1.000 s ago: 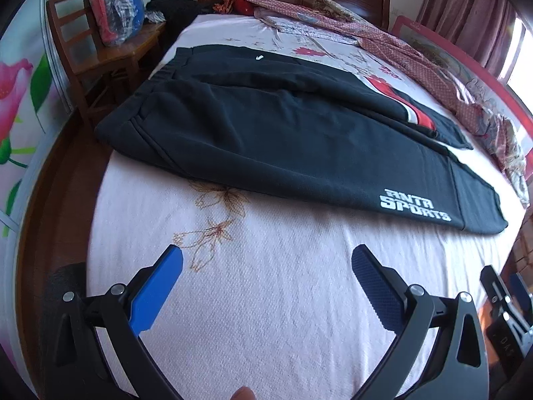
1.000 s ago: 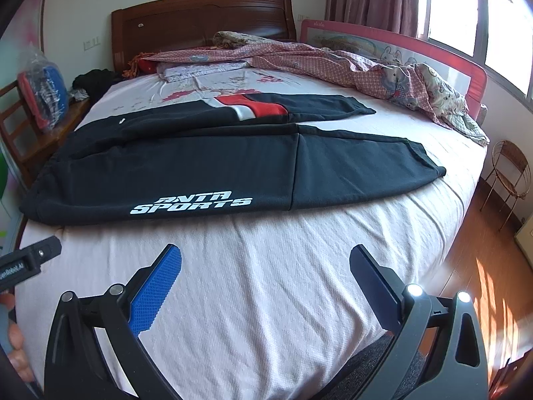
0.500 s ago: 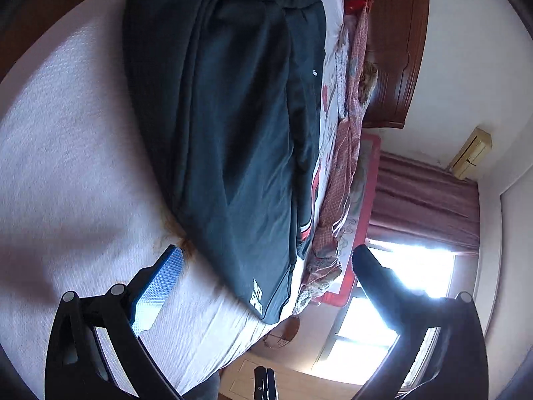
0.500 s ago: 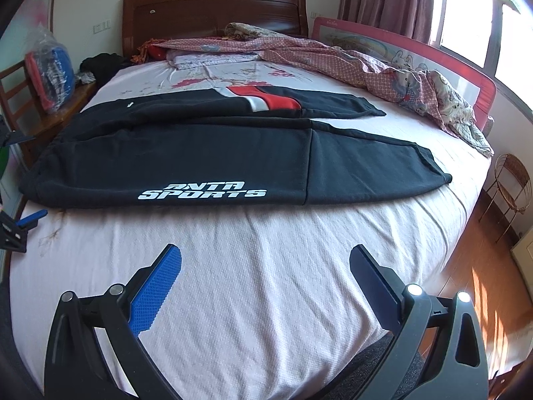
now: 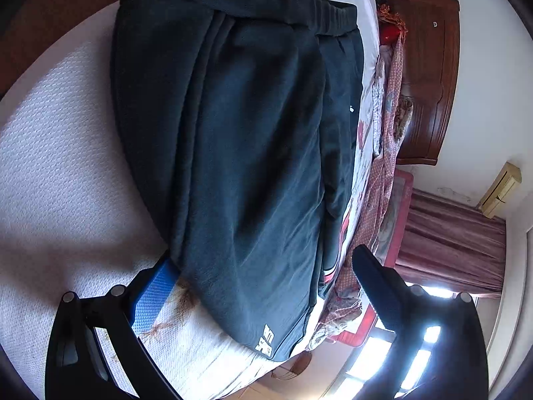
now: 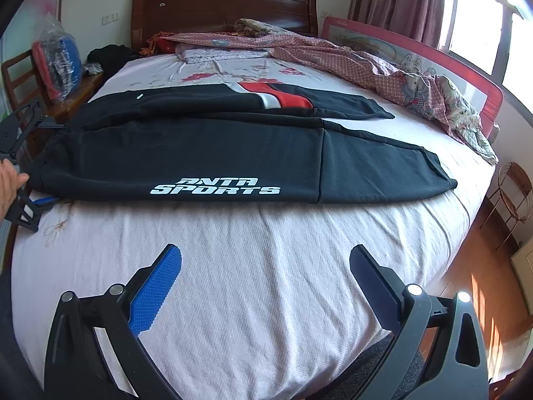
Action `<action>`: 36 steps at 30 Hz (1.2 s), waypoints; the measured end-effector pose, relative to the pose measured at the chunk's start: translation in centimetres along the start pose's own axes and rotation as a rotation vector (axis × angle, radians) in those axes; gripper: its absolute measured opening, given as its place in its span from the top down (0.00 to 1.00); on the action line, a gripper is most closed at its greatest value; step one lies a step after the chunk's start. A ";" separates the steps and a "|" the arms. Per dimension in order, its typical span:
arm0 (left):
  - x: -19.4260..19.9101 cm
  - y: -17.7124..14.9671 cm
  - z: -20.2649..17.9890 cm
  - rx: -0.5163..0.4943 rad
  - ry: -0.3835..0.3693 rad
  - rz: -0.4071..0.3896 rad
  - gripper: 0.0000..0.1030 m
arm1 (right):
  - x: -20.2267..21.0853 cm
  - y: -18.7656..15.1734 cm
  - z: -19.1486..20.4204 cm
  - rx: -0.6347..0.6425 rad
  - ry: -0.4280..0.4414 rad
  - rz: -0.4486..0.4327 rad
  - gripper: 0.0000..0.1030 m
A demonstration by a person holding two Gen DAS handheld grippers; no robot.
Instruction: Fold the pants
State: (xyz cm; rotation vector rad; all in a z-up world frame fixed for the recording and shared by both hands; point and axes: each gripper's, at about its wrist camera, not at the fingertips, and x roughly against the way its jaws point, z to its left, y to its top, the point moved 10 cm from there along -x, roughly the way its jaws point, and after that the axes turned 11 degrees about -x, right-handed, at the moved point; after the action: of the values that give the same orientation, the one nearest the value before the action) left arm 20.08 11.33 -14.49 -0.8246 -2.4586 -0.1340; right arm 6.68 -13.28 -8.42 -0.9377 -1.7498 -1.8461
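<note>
Black pants (image 6: 233, 153) with white "ANTA SPORTS" lettering and a red-white stripe lie flat across the bed, legs side by side, waistband at the left. My left gripper (image 5: 263, 263) is open and turned on its side at the waistband end, its jaws standing either side of the pants' (image 5: 250, 153) near edge; it also shows in the right wrist view (image 6: 40, 166) at the left. My right gripper (image 6: 263, 260) is open and empty above the bare sheet, well short of the pants.
The bed (image 6: 266, 283) has a white sheet. A checked quilt (image 6: 383, 66) is bunched along the far right side by a red bed rail (image 6: 416, 50). A wooden headboard (image 6: 223, 6) stands behind. A wooden chair (image 6: 20, 76) with a bag (image 6: 58, 60) stands at the left.
My left gripper rolled onto its side, swung to the waistband end and closed in on the pants' edge. My right gripper moved slightly nearer the pants.
</note>
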 end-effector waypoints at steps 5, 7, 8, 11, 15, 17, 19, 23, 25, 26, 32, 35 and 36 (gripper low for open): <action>0.7 0.9 0.8 -0.053 0.017 0.005 0.91 | -0.2 -0.1 -0.2 -0.018 0.020 0.021 0.03; 1.1 1.4 1.6 -0.047 -0.018 0.003 0.92 | -0.4 -0.1 -0.6 -0.045 0.036 0.039 0.03; 1.1 1.4 1.8 -0.048 -0.031 0.002 0.92 | -0.6 -0.1 -0.8 -0.065 0.049 0.050 0.03; 1.7 1.2 1.1 -0.064 -0.088 -0.007 0.92 | -1.6 0.2 -1.9 -0.206 0.142 0.121 0.03; 2.8 1.0 -1.0 -0.070 -0.200 0.006 0.93 | -4.3 1.0 -3.8 -0.594 0.446 0.300 0.03; 3.2 1.0 -1.7 -0.072 -0.227 0.012 0.93 | -5.7 1.7 -4.4 -0.787 0.589 0.359 0.03; 3.3 1.0 -2.5 -0.068 -0.254 0.016 0.93 | -6.8 2.8 -4.7 -0.937 0.711 0.383 0.03; 3.3 1.0 -3.9 -0.076 -0.287 0.025 0.93 | -9.2 3.5 -5.1 -1.122 0.766 0.428 0.06; 3.3 1.1 -4.0 -0.082 -0.287 0.026 0.93 | -9.9 3.7 -4.6 -1.161 0.788 0.436 0.11; 3.4 1.2 -4.2 -0.082 -0.290 0.028 0.93 | -10.3 3.7 -4.3 -1.186 0.786 0.453 0.11; 4.2 0.8 -3.3 -0.092 -0.283 0.017 0.93 | -11.9 4.6 -1.0 -1.161 0.770 0.483 0.22; 5.1 0.1 -2.5 -0.099 -0.273 -0.002 0.93 | -13.8 4.6 1.2 -1.144 0.765 0.555 0.71; 5.2 0.1 -2.5 -0.109 -0.263 -0.009 0.93 | -14.3 4.3 1.7 -1.110 0.739 0.575 0.96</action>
State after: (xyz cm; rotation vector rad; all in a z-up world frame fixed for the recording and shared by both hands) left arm 17.82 13.53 -9.60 -0.9292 -2.7211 -0.1745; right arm 19.77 -14.12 -15.81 -0.7730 0.0692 -2.2390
